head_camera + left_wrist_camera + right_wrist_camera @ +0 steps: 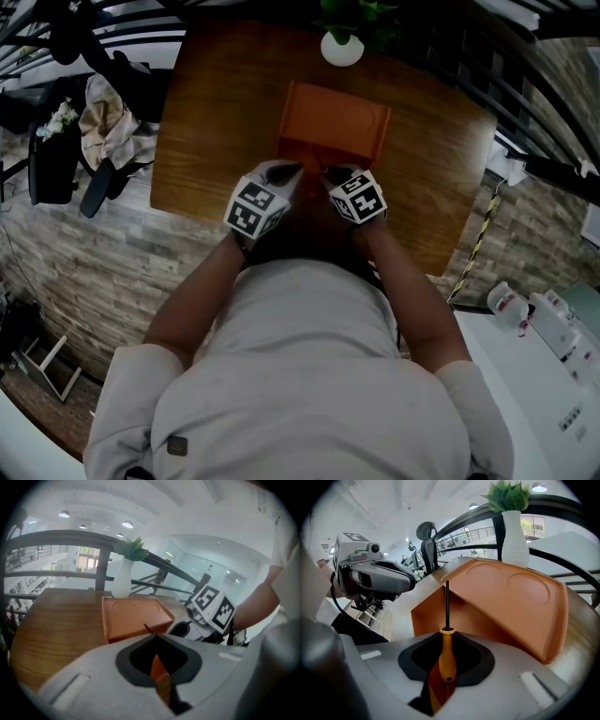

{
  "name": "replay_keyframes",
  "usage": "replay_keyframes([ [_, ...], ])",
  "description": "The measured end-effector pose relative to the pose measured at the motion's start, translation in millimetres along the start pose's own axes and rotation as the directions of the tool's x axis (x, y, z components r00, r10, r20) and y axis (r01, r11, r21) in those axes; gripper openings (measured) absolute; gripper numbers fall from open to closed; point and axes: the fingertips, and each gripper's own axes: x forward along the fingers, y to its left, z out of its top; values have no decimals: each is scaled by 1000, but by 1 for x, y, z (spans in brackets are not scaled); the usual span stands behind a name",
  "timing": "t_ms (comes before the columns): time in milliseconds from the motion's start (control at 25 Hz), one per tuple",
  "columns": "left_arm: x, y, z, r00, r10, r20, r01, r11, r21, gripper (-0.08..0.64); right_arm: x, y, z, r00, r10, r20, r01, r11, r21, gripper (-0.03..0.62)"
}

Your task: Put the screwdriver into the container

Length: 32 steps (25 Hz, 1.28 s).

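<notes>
An orange box-shaped container (333, 122) (133, 616) (506, 602) stands mid-table, its top panel stamped with two round hollows. My right gripper (330, 173) (446, 632) is shut on the screwdriver (447, 658). The orange handle sits between the jaws and the black shaft points at the container's near edge. My left gripper (286, 173) (154, 637) hovers close beside it on the left with its jaws together and nothing held. Each gripper view shows the other gripper: the left gripper (408, 581) and the right gripper (180, 629). In the head view the screwdriver is hidden.
The round wooden table (216, 122) carries a white vase with a green plant (342, 47) (123, 578) (513, 531) behind the container. A black railing runs past the far edge. A black office chair with draped cloth (103, 122) stands at the left.
</notes>
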Motion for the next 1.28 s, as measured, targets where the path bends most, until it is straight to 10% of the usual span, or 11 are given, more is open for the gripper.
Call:
replay_keyframes([
  [1280,-7,15,-15,1000,-10,-8,10,1000,-26,5,40,-8,-6,993,-65,-101,68,997,23,91],
])
